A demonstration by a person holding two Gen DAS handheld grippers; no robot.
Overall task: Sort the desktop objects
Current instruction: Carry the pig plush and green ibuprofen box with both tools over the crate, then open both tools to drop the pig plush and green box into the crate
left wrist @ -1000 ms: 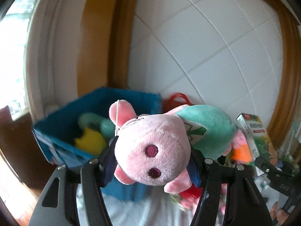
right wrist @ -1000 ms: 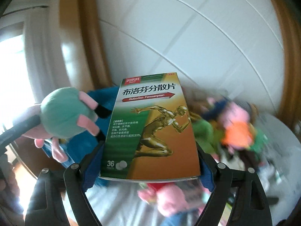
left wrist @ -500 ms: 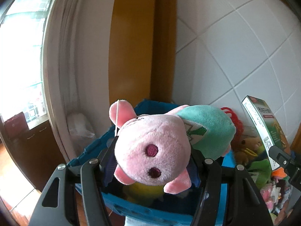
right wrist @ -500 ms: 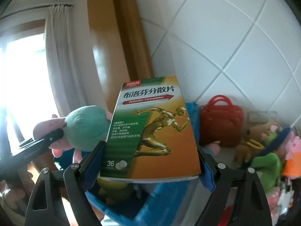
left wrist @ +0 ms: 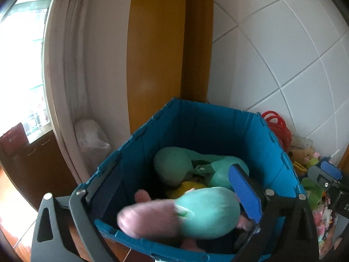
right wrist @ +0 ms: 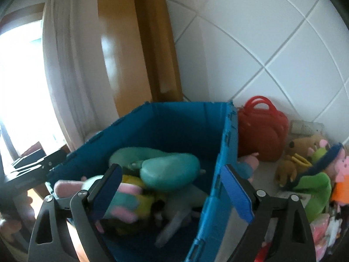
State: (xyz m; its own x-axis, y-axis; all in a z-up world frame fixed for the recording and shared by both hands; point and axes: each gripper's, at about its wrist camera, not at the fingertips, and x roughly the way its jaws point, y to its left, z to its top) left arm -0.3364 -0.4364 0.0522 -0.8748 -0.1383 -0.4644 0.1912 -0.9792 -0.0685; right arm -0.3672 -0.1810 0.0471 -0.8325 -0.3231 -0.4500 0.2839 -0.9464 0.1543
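A blue crate (left wrist: 220, 120) stands against the tiled wall, with several plush toys inside. My left gripper (left wrist: 174, 194) is open above it, and the pink and green pig plush (left wrist: 178, 214) is blurred, falling between the fingers into the crate. My right gripper (right wrist: 172, 194) is open and empty over the crate's right wall (right wrist: 224, 152). A blurred pale shape (right wrist: 176, 220), possibly the medicine box, lies low inside the crate. The pig plush also shows at the crate's left side (right wrist: 122, 196) in the right wrist view.
A red toy bag (right wrist: 261, 128) stands right of the crate against the wall. Several plush toys, among them a brown one (right wrist: 294, 157) and a green one (right wrist: 314, 185), lie on the table at right. A curtain (left wrist: 72, 65) and a wooden door frame (left wrist: 165, 54) are behind.
Both grippers have opened over the blue crate. The left let go of the pig plush, which drops in. The medicine box has left the right gripper.
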